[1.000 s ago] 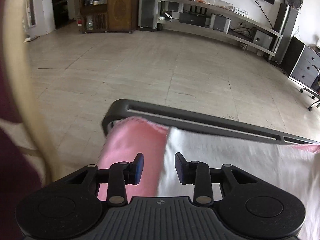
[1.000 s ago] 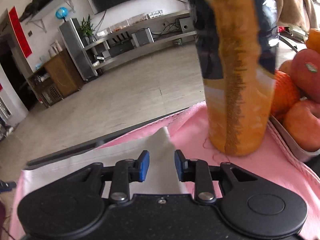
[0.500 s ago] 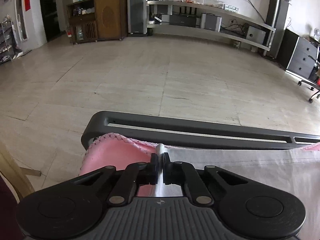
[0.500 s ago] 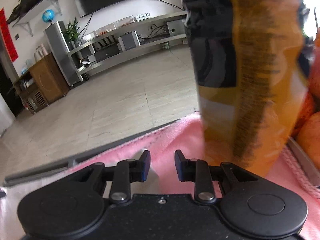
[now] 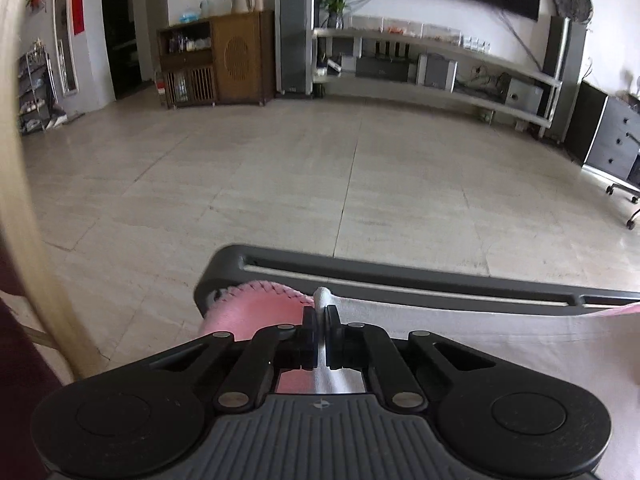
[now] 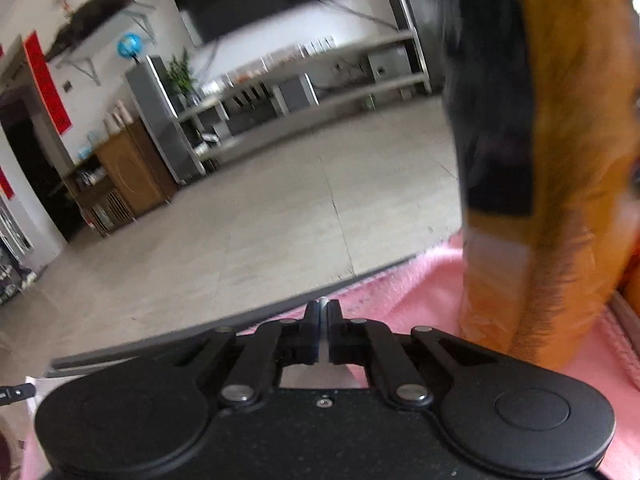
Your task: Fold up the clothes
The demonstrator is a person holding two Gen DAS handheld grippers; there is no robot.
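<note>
A pale grey garment (image 5: pixel 480 344) lies flat over a pink cloth (image 5: pixel 256 308) on the table. My left gripper (image 5: pixel 321 314) is shut on the garment's far left corner, and a nub of grey fabric pokes out past the fingertips. In the right wrist view my right gripper (image 6: pixel 321 312) is shut on another corner of the grey garment (image 6: pixel 316 378), with a sliver of cloth showing between the pads. The pink cloth (image 6: pixel 404 288) spreads to its right.
The table's dark far edge (image 5: pixel 400 276) runs just beyond both grippers, with tiled floor past it. An orange and black snack bag (image 6: pixel 540 160) stands close on the right, with fruit (image 6: pixel 632 288) behind it. A pale chair post (image 5: pixel 24 200) is at far left.
Both grippers went from open to shut on corners of the grey garment: the left closed first, the right in the last half second. The right gripper moved closer to the snack bag.
</note>
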